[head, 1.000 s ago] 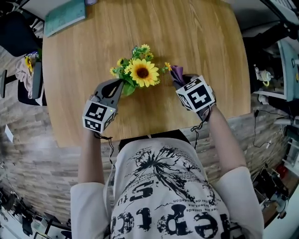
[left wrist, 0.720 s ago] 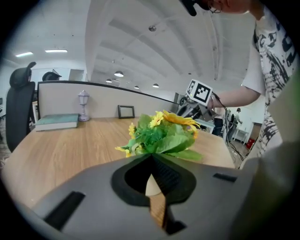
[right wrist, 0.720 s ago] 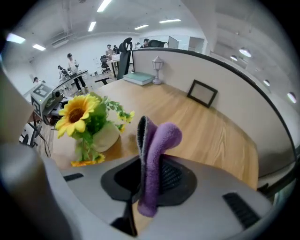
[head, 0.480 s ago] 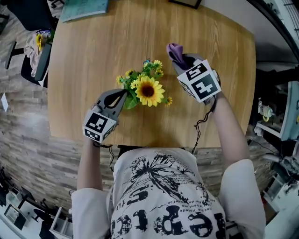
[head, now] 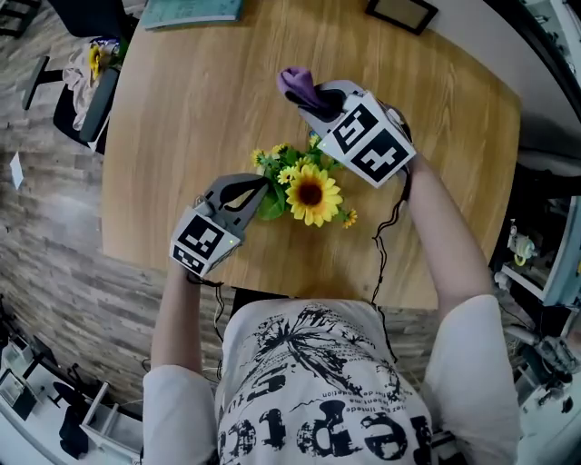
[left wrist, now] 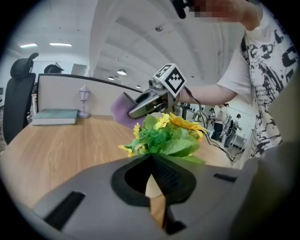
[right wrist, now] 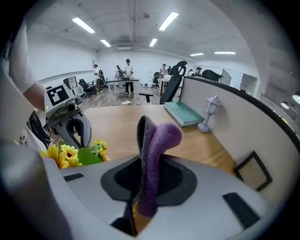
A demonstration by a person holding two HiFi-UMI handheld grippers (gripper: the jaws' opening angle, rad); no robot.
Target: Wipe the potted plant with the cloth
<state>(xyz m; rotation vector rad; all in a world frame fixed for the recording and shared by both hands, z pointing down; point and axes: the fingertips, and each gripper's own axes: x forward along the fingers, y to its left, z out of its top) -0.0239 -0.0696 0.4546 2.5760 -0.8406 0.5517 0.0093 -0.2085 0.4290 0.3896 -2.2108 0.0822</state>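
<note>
The potted plant (head: pixel 310 191), a sunflower amid small yellow blooms and green leaves, stands on the wooden table (head: pixel 182 109). My left gripper (head: pixel 263 186) is shut at the plant's left side, its tips in the foliage (left wrist: pixel 166 136) with a pale sliver pinched between the jaws. My right gripper (head: pixel 309 95) hangs just beyond the plant, shut on a purple cloth (head: pixel 295 82) that sticks up from its jaws (right wrist: pixel 157 140). From the right gripper view the plant (right wrist: pixel 70 154) lies low at the left, beside the left gripper (right wrist: pixel 70 124).
A teal book (head: pixel 191 9) and a small lamp (right wrist: pixel 208 112) sit at the table's far side by a partition. A dark picture frame (head: pixel 401 11) lies at the far right. An office chair (head: pixel 82 100) stands off the table's left edge.
My right gripper has carried the cloth from the plant's right side round to its far side, rolling as it went. The left gripper has stayed at the plant.
</note>
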